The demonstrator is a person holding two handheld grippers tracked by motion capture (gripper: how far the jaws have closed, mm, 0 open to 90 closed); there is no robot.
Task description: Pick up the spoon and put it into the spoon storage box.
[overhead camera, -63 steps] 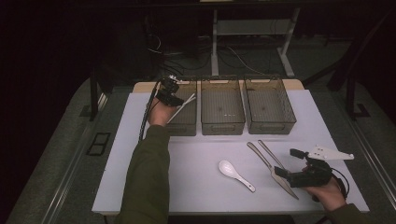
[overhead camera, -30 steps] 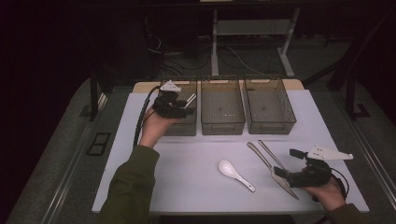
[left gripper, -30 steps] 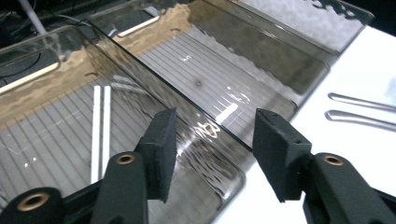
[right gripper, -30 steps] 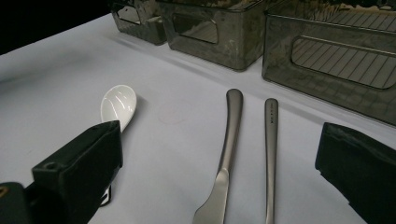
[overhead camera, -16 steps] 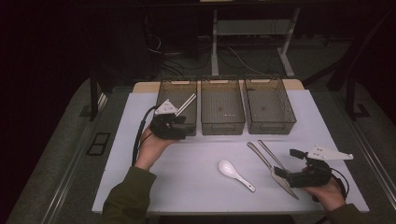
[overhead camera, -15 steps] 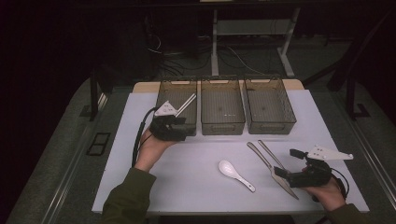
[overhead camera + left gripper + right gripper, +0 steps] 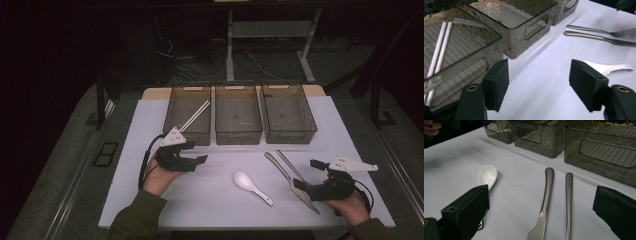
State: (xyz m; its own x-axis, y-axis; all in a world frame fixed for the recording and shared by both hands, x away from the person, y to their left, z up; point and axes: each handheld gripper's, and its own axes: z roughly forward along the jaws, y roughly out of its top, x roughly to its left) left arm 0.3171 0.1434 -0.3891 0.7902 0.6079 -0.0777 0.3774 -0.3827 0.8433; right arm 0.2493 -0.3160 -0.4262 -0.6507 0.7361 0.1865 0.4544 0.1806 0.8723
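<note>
Your left gripper (image 7: 196,161), fingers just opening and empty, is nearing the spoon (image 7: 252,186) at frame centre; right gripper (image 7: 303,184) is waiting open, empty. Approach its handle squarely.

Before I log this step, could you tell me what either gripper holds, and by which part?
Nothing: the left gripper and right gripper both stand open and empty.
</note>
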